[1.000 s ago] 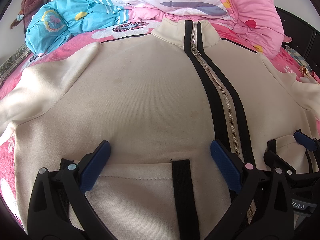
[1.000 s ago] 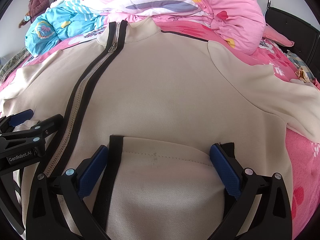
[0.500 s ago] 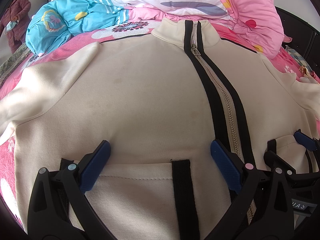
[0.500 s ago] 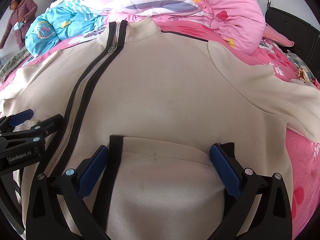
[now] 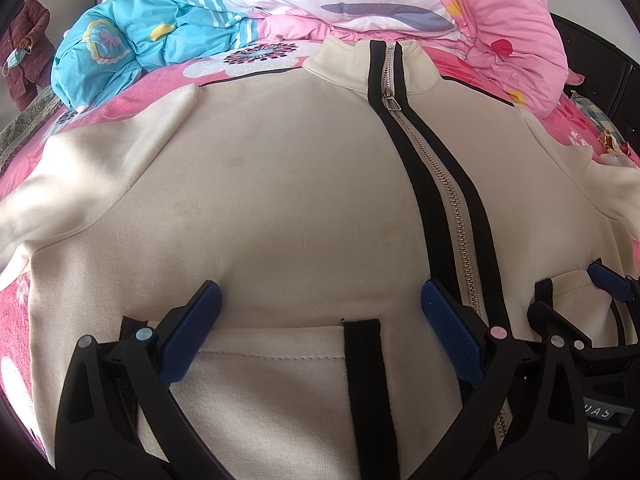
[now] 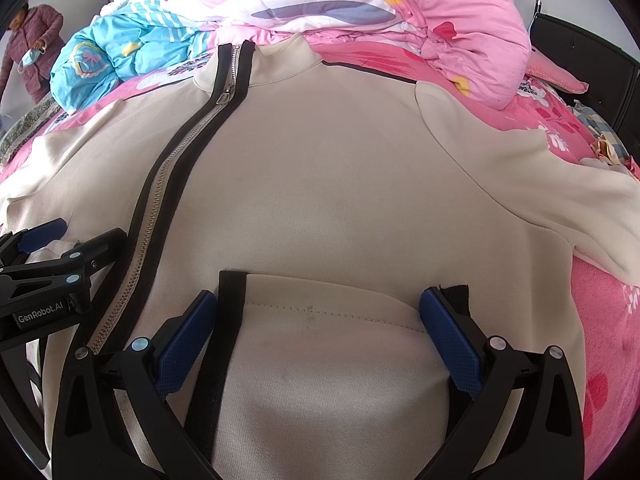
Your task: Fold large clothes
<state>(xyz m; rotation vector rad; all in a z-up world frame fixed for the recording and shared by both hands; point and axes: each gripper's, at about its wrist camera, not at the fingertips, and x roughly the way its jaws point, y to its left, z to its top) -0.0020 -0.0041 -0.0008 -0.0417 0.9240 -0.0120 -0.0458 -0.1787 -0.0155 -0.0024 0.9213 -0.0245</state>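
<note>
Jacket (image 5: 280, 208), cream with black zipper (image 5: 452, 216) trim, lies flat and face up on the bed (image 6: 600, 320), sleeves spread out to either side of the zipper, collar toward the pink quilt (image 5: 500, 8). We see no fold made yet, so everything is left. Our left tongs (image 5: 316, 320) sit wide apart over the pocket left of the zipper; right tongs (image 6: 320, 322) sit wide apart over the pocket right of it, holding nothing. No containers show. Blue bedding (image 5: 140, 48) is piled beyond the collar, left of the zipper.
</note>
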